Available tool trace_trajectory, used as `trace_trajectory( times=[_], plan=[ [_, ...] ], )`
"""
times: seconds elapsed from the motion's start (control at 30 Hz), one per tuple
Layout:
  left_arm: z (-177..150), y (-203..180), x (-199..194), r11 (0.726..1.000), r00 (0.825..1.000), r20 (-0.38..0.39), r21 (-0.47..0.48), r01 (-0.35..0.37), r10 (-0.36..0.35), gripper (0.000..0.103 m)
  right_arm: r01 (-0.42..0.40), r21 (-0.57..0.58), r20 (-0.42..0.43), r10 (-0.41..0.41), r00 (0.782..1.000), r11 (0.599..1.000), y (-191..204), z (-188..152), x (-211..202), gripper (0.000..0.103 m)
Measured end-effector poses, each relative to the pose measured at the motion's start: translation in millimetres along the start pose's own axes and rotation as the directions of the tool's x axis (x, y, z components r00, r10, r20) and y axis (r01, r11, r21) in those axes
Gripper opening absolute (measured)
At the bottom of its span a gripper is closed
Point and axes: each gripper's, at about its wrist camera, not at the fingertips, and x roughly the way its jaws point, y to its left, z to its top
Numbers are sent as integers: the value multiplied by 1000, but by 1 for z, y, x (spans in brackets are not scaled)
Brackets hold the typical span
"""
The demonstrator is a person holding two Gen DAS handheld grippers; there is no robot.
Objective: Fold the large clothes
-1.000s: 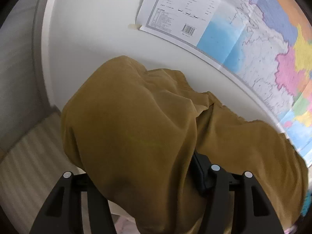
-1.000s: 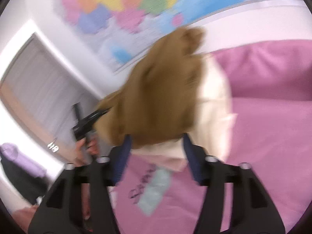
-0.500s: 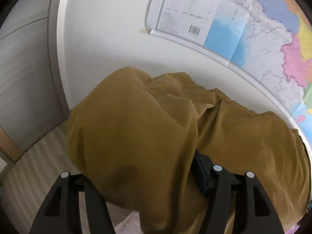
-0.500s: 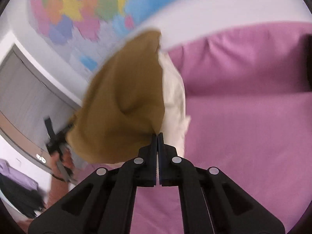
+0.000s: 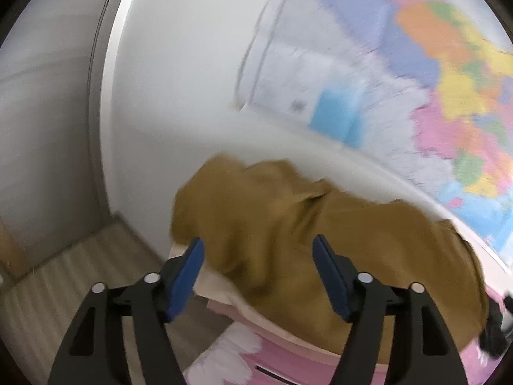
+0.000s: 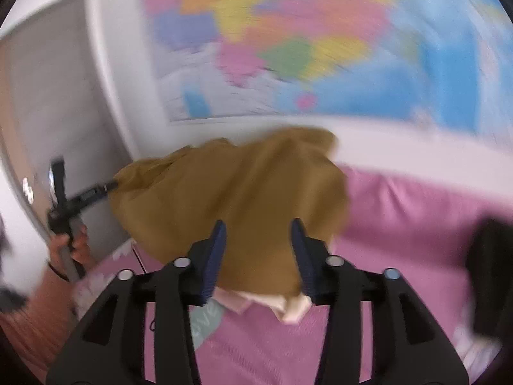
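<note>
Both pictures are blurry. In the left wrist view, the left gripper [image 5: 258, 269] has just been opening. Its blue fingers [image 5: 186, 277] are spread wide with the brown cloth [image 5: 288, 224] between them, not pinched. The cloth lies bunched at the bed's [image 5: 288, 362] corner near the wall, on a pale cloth [image 5: 221, 288] whose shape is mostly hidden. The map [image 5: 400, 80] is smeared.

In the right wrist view, a hand [image 6: 69, 243] at the left edge holds the other tool. The right gripper [image 6: 258, 256] has just been opening too, fingers [image 6: 214, 256] apart around the brown cloth without pressing it. A dark thing [image 6: 490, 272] at the right edge is too blurred to name.
</note>
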Motion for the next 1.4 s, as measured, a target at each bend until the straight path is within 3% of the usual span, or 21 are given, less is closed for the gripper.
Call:
trace_trajectory(
  times=[0.07,0.17,0.27,0.37,0.43,0.57,0.63,0.73,0.9,1.1,1.4],
  plan=[
    [-5,-22,-12,996,998,16,71,58,-60,70,-29,-36,-45,27,999,999,10,5,25,41],
    [-17,-60,-12,967,986,-20,193,165,-165,75,9,-15,-117,-11,993,1000,-5,2,61,29],
    [-31,-79,13,956,981,-98,226,186,-167,75,-33,140,-162,56,985,990,-33,-10,83,28],
    [-42,-79,33,960,981,-132,224,167,-140,75,-23,137,-160,45,986,990,-34,-15,80,28],
    [-43,-79,38,965,983,-132,215,151,-125,75,-14,132,-154,34,987,991,-30,-12,72,31],
    [-46,-85,28,971,990,-103,209,116,-96,76,-32,126,-94,44,995,991,-20,-11,45,57],
    [-53,-94,11,968,997,-56,241,71,-59,83,-36,100,-69,43,997,994,-13,-14,32,58],
    [-62,-110,-14,966,999,4,253,47,-50,95,-46,75,-43,49,998,996,0,-22,17,72],
    [-81,-131,-45,967,999,30,256,20,-29,97,-25,-20,-38,24,999,999,26,-43,1,88],
    [-107,-144,-63,973,1000,-19,233,0,5,97,-23,-31,-51,22,998,999,39,-66,-12,97],
    [-146,-154,-81,971,996,-63,233,-45,61,97,-3,-6,-44,3,999,1000,40,-90,-33,97]
  ],
)
